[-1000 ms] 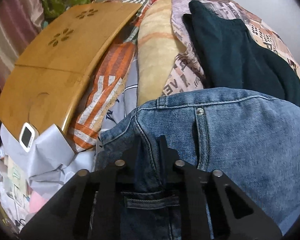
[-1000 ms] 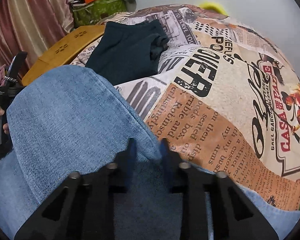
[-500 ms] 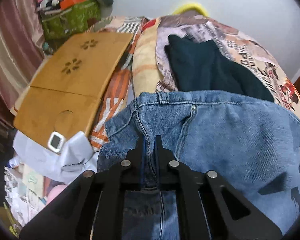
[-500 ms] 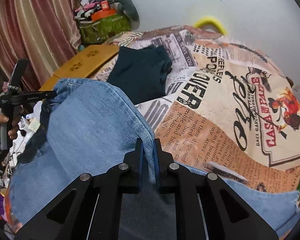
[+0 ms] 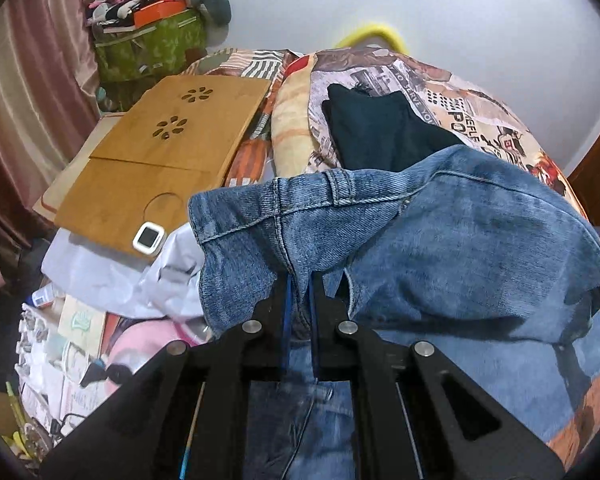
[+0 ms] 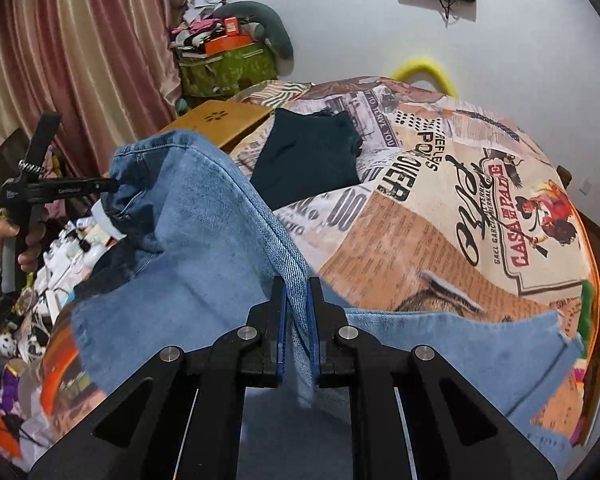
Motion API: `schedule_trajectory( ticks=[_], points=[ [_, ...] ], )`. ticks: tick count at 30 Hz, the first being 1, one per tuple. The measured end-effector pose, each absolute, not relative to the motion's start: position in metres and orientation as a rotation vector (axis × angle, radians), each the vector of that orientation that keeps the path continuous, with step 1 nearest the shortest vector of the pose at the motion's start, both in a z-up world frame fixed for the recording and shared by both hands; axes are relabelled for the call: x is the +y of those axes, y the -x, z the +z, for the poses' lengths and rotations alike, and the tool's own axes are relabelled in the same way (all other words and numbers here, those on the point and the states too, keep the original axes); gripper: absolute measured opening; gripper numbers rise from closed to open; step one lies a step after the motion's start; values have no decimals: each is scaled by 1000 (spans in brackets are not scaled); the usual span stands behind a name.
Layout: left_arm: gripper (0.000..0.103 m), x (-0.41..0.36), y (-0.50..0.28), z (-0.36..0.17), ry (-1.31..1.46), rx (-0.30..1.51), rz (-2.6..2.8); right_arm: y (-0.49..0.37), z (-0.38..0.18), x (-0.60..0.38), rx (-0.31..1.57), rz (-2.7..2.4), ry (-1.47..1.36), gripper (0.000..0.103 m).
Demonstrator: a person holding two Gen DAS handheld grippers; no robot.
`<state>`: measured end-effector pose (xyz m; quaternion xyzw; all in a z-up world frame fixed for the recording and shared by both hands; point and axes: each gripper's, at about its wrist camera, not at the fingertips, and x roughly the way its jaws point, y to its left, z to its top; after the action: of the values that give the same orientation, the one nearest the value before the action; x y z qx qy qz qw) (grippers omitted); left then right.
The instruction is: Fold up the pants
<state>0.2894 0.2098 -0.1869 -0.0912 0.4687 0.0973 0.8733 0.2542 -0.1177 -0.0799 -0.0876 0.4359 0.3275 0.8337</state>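
The blue denim jeans (image 5: 440,240) hang lifted above the bed, held by both grippers. My left gripper (image 5: 299,280) is shut on the jeans near the waistband seam. My right gripper (image 6: 297,288) is shut on a folded edge of the jeans (image 6: 220,216). In the right wrist view the left gripper (image 6: 112,186) shows at the far left, gripping the waistband end, with a hand on its handle. The lower part of the jeans drapes down onto the bedspread.
A printed newspaper-pattern bedspread (image 6: 460,200) covers the bed. A folded dark garment (image 6: 312,160) lies on it beyond the jeans. A wooden lap desk (image 5: 160,168) sits at the left with clutter below it. A wall stands behind, curtains at the left.
Both grippers closed fully on the jeans and raised them off the bed; the cameras now sit higher and farther back, and the denim hangs stretched between the grippers.
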Motion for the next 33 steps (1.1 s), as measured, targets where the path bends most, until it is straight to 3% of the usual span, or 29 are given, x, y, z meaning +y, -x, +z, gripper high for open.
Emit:
schedule_trajectory(
  ticks=[20, 24, 33],
  points=[
    [8, 229, -203, -232, 341, 1074, 184, -180, -93, -127, 971, 719, 151, 9],
    [16, 228, -191, -241, 364, 1105, 186, -174, -95, -129, 972, 715, 140, 9],
    [17, 222, -156, -218, 254, 1057, 280, -163, -90, -136, 967, 700, 134, 13]
  ],
)
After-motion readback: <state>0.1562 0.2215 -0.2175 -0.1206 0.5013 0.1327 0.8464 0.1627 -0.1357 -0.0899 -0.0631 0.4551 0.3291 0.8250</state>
